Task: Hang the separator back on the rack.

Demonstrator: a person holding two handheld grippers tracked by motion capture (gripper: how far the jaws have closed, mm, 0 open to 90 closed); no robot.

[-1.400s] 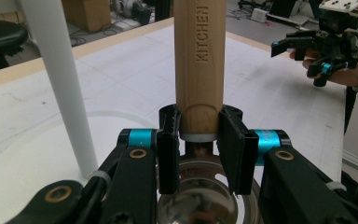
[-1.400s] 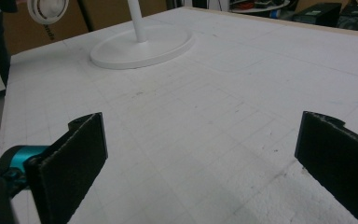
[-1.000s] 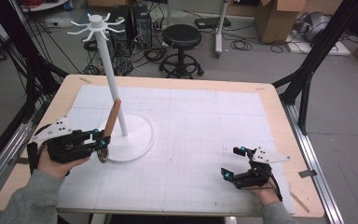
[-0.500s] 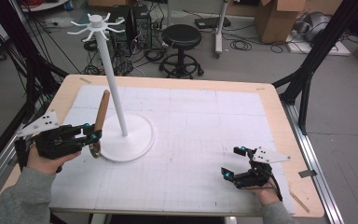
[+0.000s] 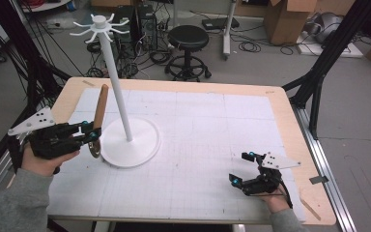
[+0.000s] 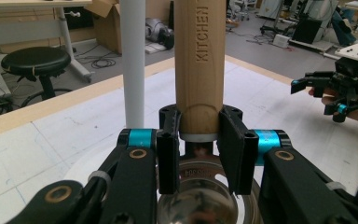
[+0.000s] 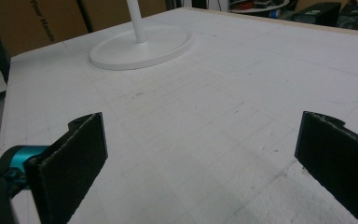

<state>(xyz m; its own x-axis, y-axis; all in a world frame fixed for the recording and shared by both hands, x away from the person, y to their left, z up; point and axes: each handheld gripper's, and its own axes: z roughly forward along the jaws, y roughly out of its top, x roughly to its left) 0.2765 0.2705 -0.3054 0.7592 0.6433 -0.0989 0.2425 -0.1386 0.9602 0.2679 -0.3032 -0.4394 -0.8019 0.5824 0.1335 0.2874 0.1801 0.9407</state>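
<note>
Wooden-handled utensil (image 5: 99, 112), clamped in left tool (image 5: 91, 136), has risen, more upright.

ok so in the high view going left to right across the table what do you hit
left gripper → wooden-handled utensil in its jaws → white stand → bare white mat → right gripper

Utensil (image 5: 98, 116): wooden handle (image 6: 199, 60), round, light brown, "KITCHEN" stamped along length. Pale collar at handle's lower end, then shiny metal head (image 6: 200, 198), bowl-shaped, polished. Posed near upright, handle up, top tilted slightly toward white stand (image 5: 125, 121). Clamped at handle's lower end between pads of left claw (image 5: 91, 135). Metal head hanging below, at left rim of stand's round base; contact with base not resolvable. Handle just beside stand's pole, apart from it.
</note>
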